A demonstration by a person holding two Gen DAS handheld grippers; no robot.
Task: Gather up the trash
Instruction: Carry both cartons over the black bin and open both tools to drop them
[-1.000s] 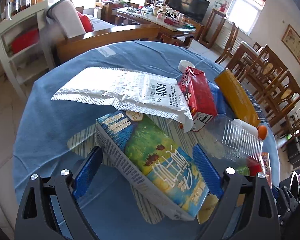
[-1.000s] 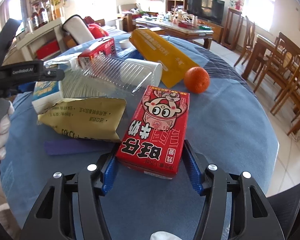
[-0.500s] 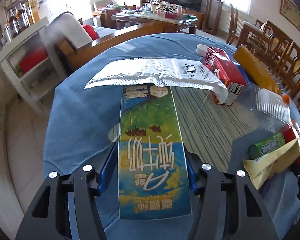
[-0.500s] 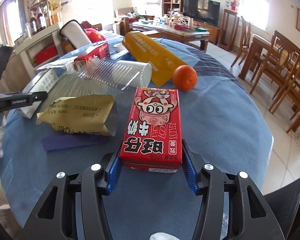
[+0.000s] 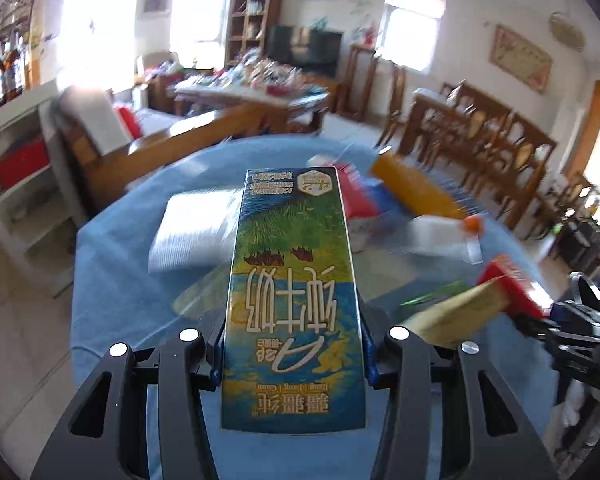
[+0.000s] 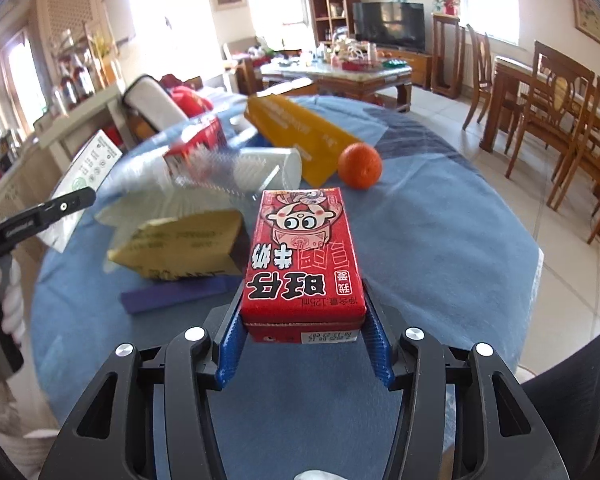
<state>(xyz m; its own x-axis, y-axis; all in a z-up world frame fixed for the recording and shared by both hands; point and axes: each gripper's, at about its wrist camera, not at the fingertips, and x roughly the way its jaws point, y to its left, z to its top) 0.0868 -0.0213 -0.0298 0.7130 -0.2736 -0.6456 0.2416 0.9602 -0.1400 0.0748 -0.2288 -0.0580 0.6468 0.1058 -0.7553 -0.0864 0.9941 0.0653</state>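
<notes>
Cartons fill both views. Left wrist view: the left tool [image 5: 292, 344] is closing its jaws on a blue-green milk carton [image 5: 292, 292], pads pressing its sides, at centre frame above the blue table [image 5: 112, 300]. Right wrist view: the right tool [image 6: 304, 340] clamps a red milk carton [image 6: 304, 256] at centre; an orange [image 6: 359, 165] lies beyond.

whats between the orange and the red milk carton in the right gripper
Nothing: in the right wrist view only bare blue tablecloth lies between the orange and the red milk carton.
</notes>
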